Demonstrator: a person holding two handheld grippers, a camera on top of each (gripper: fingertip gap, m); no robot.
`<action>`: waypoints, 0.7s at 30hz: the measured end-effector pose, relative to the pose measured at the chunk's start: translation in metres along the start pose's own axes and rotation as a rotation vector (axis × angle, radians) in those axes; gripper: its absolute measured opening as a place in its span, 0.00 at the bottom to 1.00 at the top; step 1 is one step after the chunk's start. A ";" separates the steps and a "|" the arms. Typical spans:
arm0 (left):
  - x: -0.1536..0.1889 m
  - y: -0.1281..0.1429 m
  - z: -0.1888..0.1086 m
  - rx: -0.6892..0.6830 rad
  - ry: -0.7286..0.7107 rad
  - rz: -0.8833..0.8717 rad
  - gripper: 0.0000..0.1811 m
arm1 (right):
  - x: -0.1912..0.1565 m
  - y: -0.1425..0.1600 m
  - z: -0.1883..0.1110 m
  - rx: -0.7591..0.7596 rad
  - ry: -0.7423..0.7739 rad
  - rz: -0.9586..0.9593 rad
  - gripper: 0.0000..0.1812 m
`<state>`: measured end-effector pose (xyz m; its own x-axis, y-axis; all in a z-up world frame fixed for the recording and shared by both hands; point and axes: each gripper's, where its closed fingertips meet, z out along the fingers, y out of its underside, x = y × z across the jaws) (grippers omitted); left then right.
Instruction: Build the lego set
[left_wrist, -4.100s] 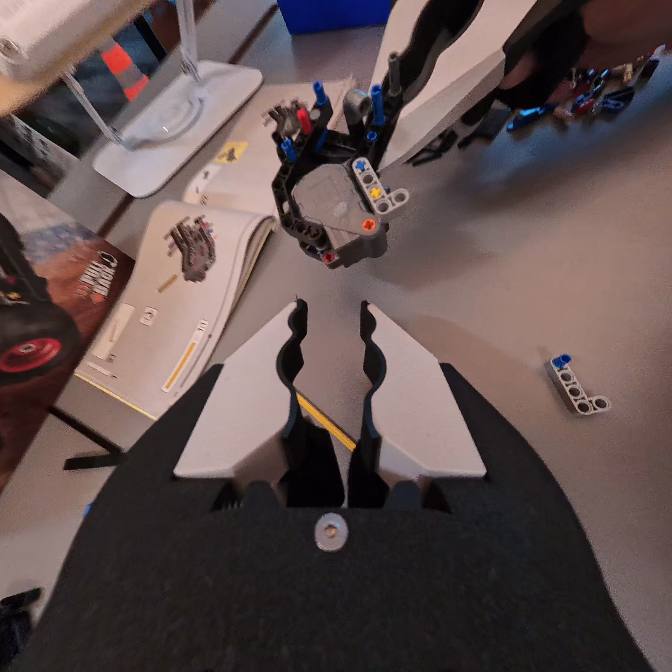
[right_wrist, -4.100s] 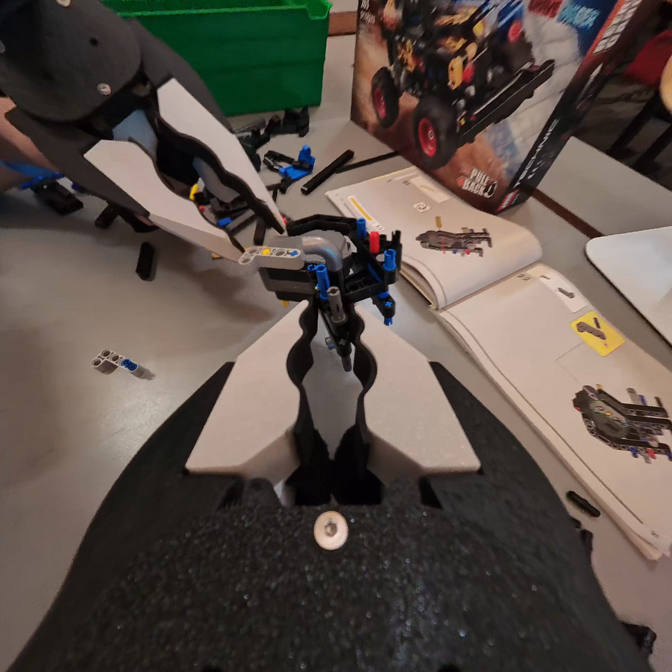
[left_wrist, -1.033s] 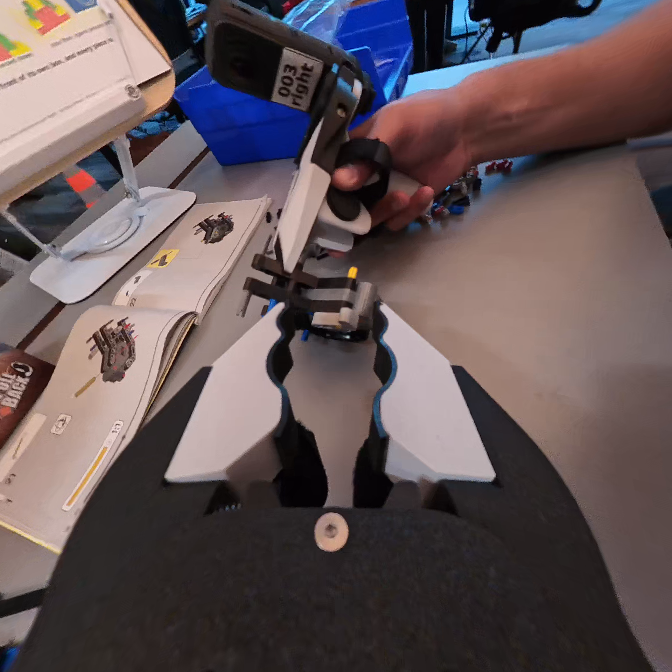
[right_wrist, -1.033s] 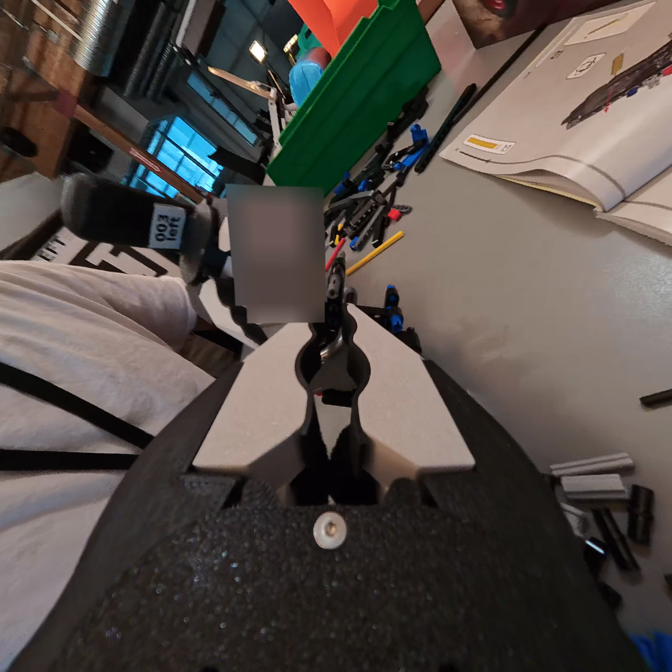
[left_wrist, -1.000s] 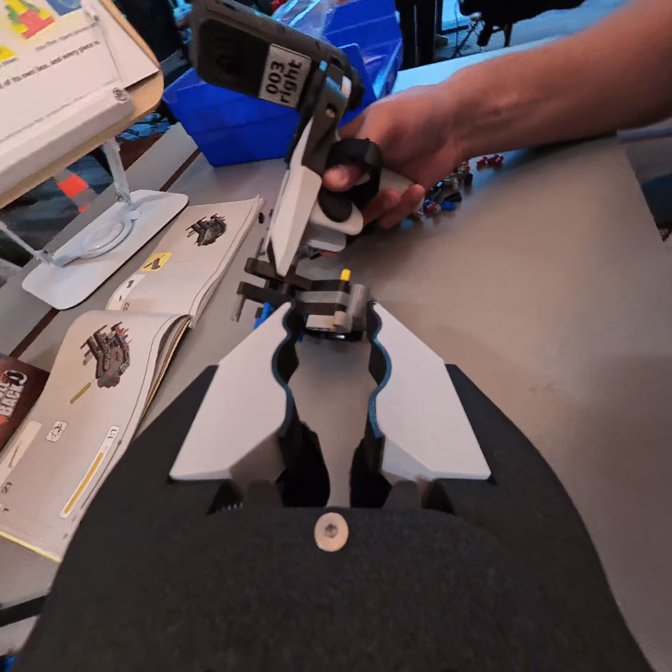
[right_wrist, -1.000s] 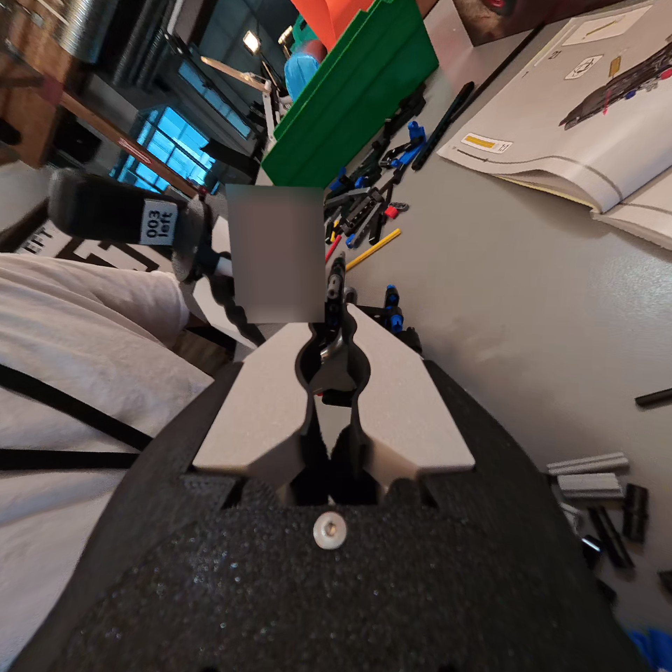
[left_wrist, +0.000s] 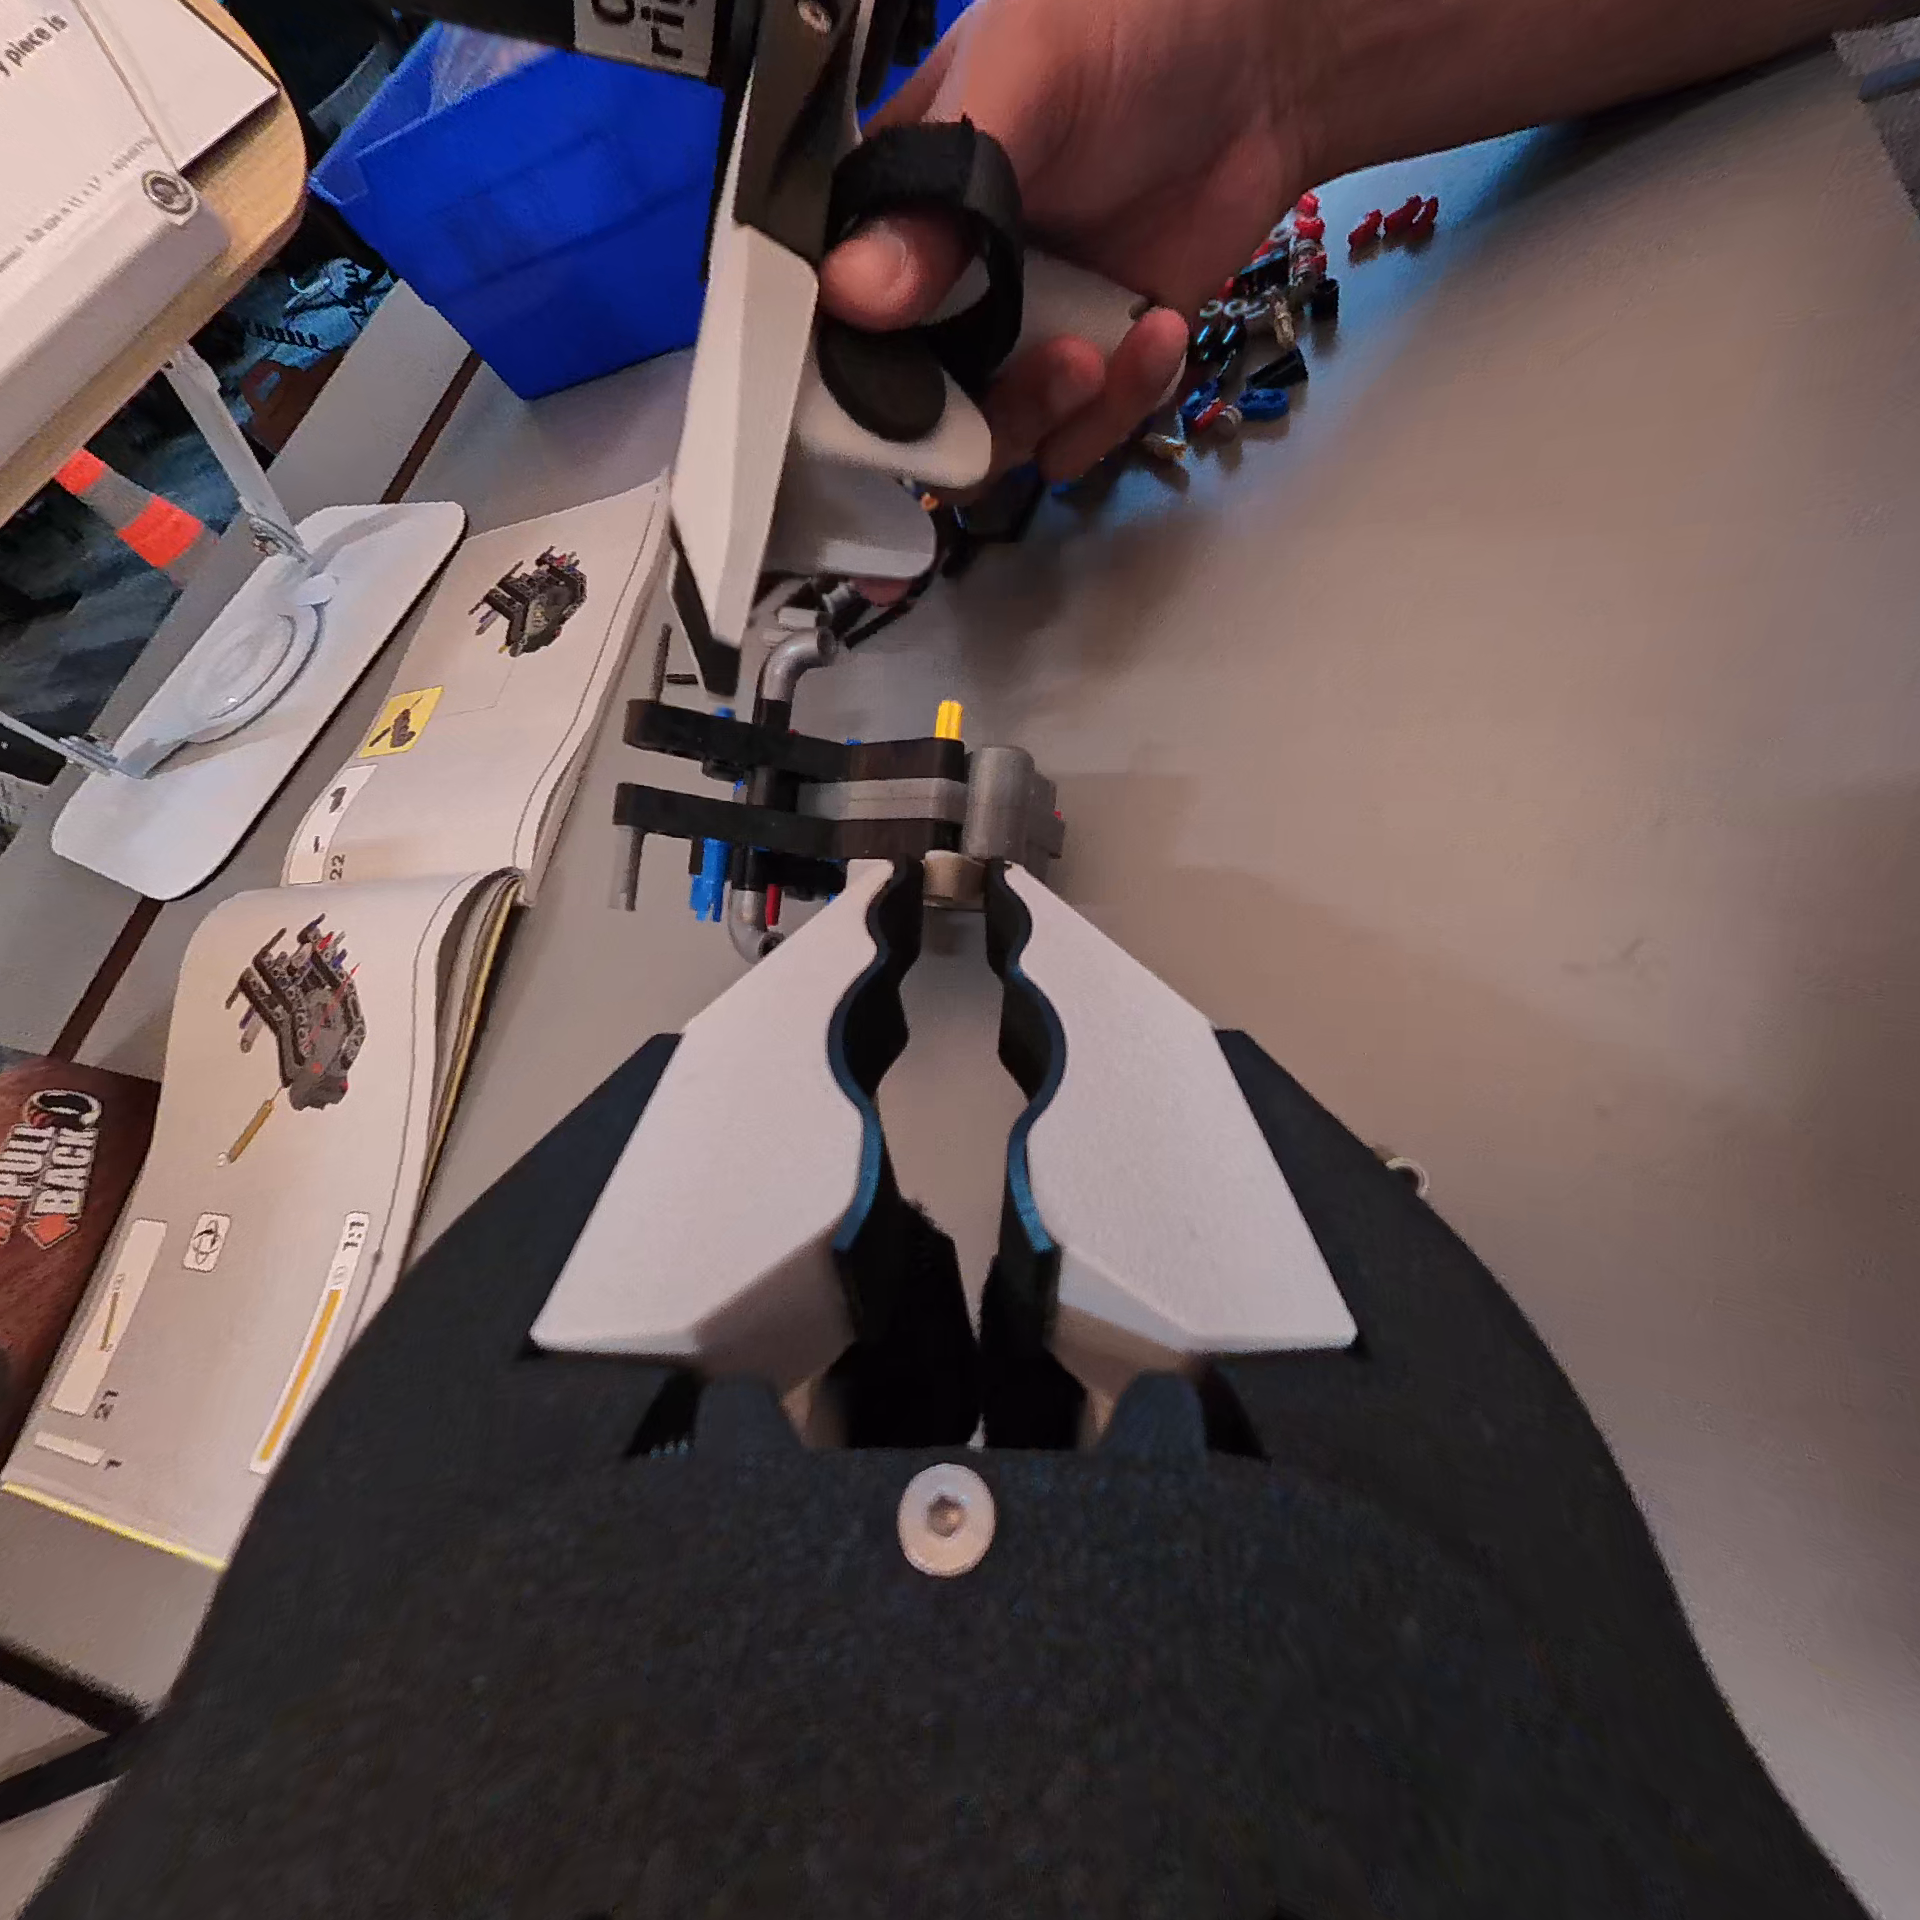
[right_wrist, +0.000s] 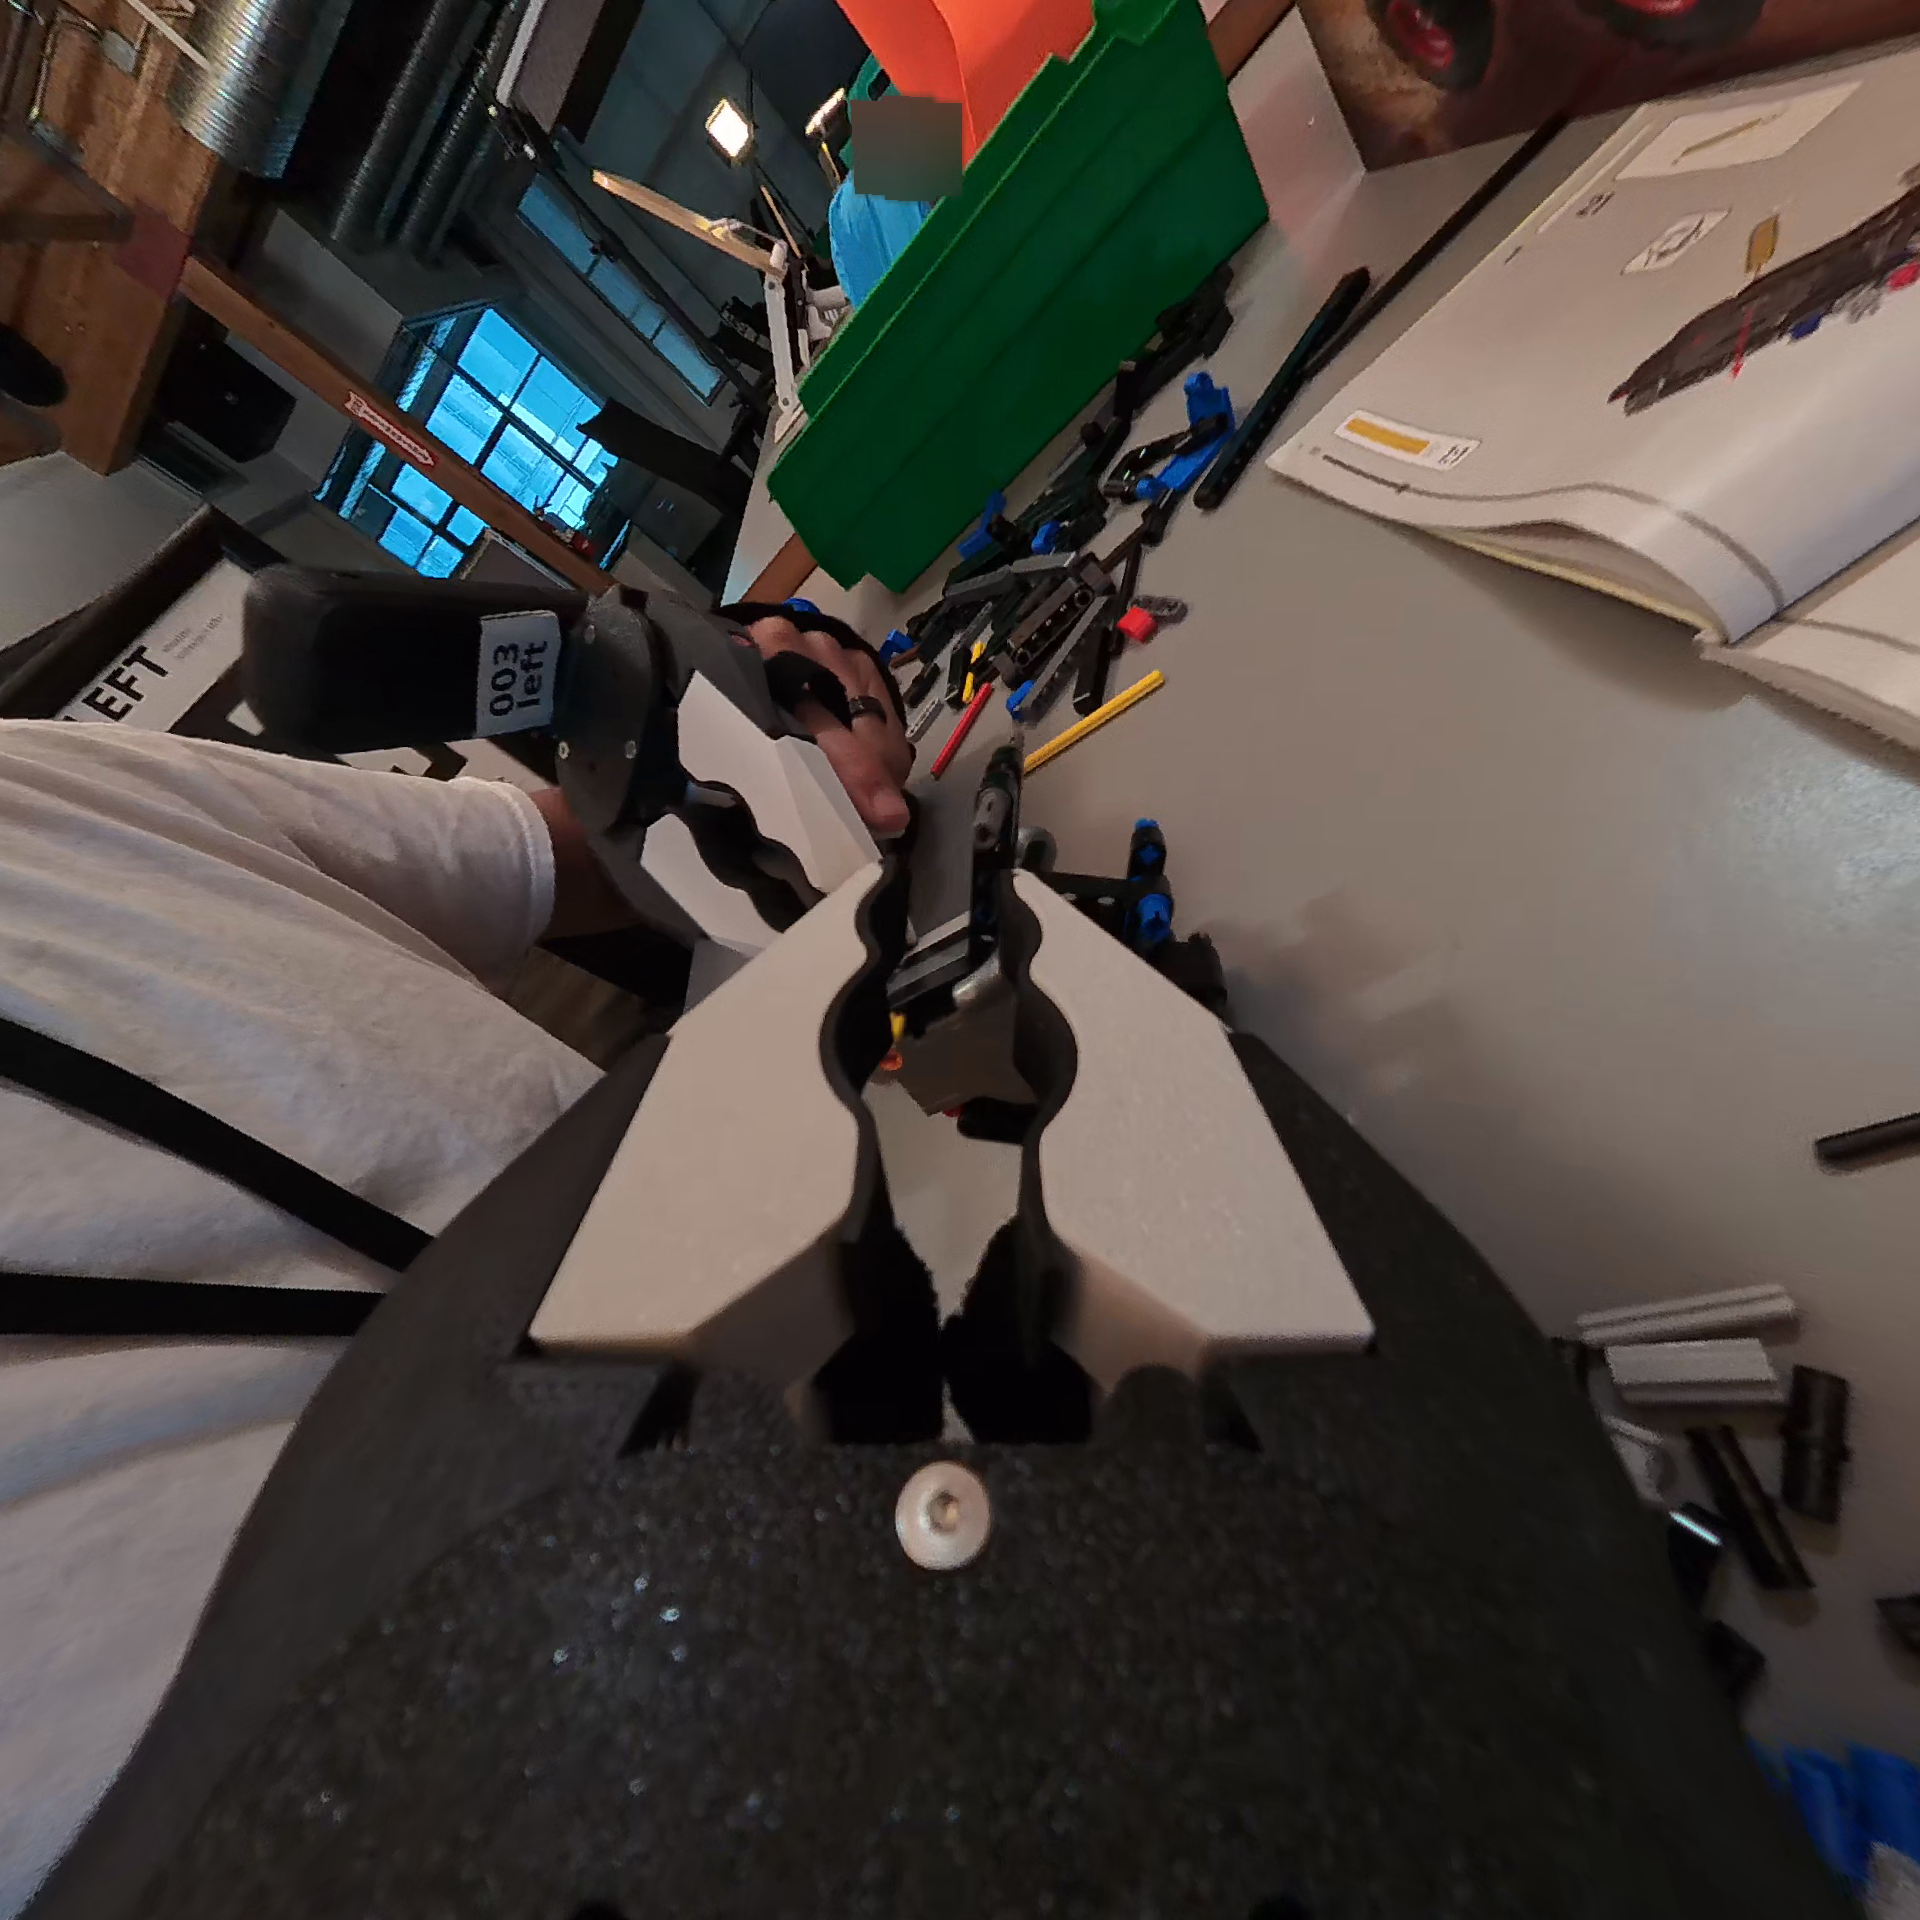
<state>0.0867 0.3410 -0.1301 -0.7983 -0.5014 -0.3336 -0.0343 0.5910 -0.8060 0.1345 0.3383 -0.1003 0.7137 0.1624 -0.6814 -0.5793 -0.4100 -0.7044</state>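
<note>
The lego assembly (left_wrist: 790, 805), black beams around a grey block with blue, red and yellow pins, is held on its side above the grey table (left_wrist: 1455, 935). My left gripper (left_wrist: 948, 883) is shut on a light grey part at the assembly's near edge. My right gripper (right_wrist: 951, 894) is shut on the assembly's grey block (right_wrist: 961, 1039). In the left wrist view the right gripper (left_wrist: 727, 623) comes down from above onto the assembly, held by a hand (left_wrist: 1091, 208). In the right wrist view the left gripper (right_wrist: 821, 873) meets the assembly from the left.
An open instruction booklet (left_wrist: 312, 1039) lies to the left, with a white stand base (left_wrist: 239, 665) and a blue bin (left_wrist: 540, 208) beyond it. Loose pieces (right_wrist: 1039, 623) lie in front of a green bin (right_wrist: 1018, 291). Small pieces (left_wrist: 1257, 312) lie far right; grey and black parts (right_wrist: 1714, 1403) near right. My right fingertips sit around 6 centimeters from my left ones.
The assembly, which stood on the table four seconds ago, is now lifted and turned on its side. In the last second my left gripper narrowed from straddling it to pinching its grey part.
</note>
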 end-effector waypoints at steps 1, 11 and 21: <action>-0.001 0.000 -0.001 0.002 0.000 0.007 0.05 | 0.000 -0.002 -0.002 0.006 0.008 -0.012 0.09; -0.002 0.002 -0.007 0.008 -0.001 0.096 0.05 | 0.045 -0.019 -0.044 -0.004 0.447 -0.323 0.15; 0.005 0.005 -0.010 0.006 0.032 0.152 0.04 | 0.065 -0.021 -0.061 -0.041 0.648 -0.436 0.15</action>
<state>0.0764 0.3478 -0.1305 -0.8127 -0.3858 -0.4366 0.0921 0.6548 -0.7502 0.2170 0.3024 -0.1172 0.9684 -0.2348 -0.0842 -0.1878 -0.4642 -0.8656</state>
